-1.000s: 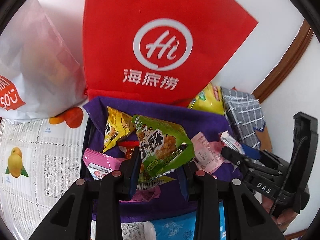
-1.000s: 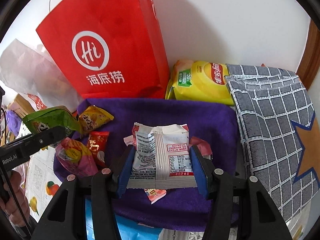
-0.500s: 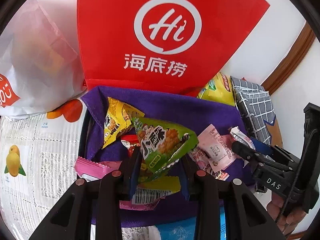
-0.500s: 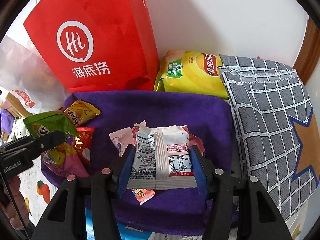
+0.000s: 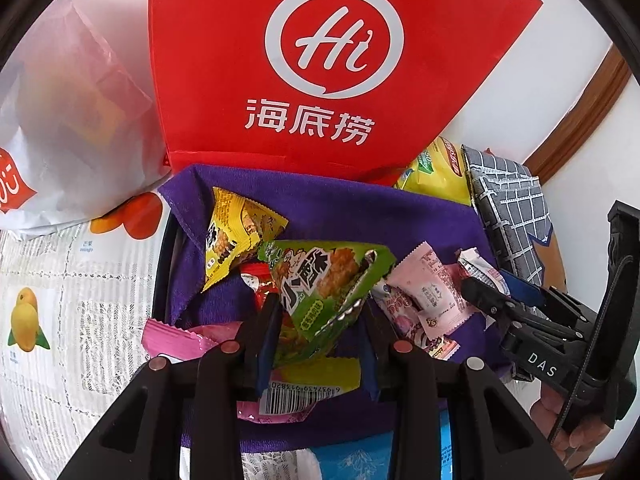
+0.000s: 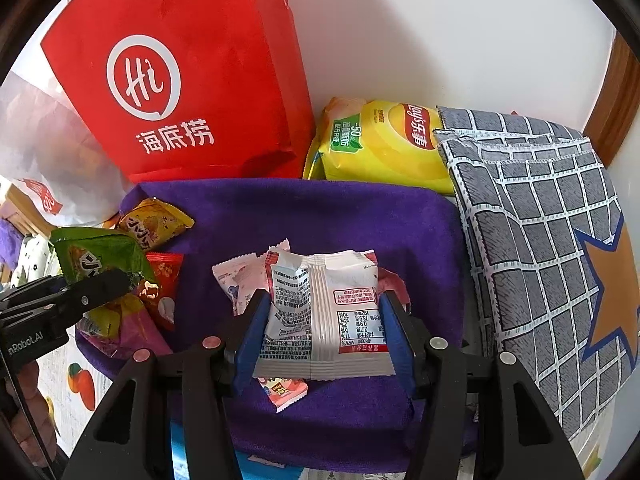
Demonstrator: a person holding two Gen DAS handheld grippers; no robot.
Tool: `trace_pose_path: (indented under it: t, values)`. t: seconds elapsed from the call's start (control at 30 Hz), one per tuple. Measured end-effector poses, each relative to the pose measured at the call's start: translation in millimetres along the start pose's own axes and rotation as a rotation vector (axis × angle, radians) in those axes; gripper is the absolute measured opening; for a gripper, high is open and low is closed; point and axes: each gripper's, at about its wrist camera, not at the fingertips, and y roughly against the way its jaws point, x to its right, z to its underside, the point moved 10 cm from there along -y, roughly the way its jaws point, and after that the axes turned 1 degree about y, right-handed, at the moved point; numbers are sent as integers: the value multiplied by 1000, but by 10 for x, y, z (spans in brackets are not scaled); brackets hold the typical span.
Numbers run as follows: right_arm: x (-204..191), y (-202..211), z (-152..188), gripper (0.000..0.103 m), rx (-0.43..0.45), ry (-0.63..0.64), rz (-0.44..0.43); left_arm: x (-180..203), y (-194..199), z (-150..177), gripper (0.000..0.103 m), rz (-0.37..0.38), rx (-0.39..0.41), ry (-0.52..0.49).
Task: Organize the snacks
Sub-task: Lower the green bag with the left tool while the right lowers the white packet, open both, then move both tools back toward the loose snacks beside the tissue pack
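At twelve o'clock stands a red bag (image 5: 340, 60) with white lettering. A purple cloth (image 6: 320, 216) lies below it. At three o'clock, a grey pouch (image 6: 532, 216) shows white grid lines and an orange star.

1. I get bright, even daylight in both views; colours read vivid.
2. The red bag (image 6: 192, 80) throws a soft shadow rightward on the wall (image 6: 440, 32).
3. Fisheye bends the edges; corners black.
4. Focus sharp, no blur.

Back: red paper bag (image 6: 180, 80) and yellow crisp packet (image 6: 380, 144) wall off the far edge | Right: grey checked cloth bag (image 6: 532, 216) blocks | Left: snack packets (image 6: 152, 264) crowd purple cloth (image 6: 320, 216) | Free: bare cloth centre-back, open from above
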Motion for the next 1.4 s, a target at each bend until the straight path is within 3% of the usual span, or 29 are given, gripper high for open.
trace_pose_path:
  t: [0.47,0.73,0.87,1.17,1.4]
  values:
    - [-44,8,8,56,-5,-3,-33,32,40,5,44,4,-12,-18]
    - [-177,106,-18,62,14,27,-55,104,262,-71,65,13,47,-45]
    - [-211,271,-66,73,47,14,-83,132,429,-120,66,43,80,-41]
    - [-317,713,-91,75,141,51,-52,171,816,-166,67,61,139,-37]
    - [-436,1033,176,75,152,54,-62,238,1113,-69,67,69,178,-52]
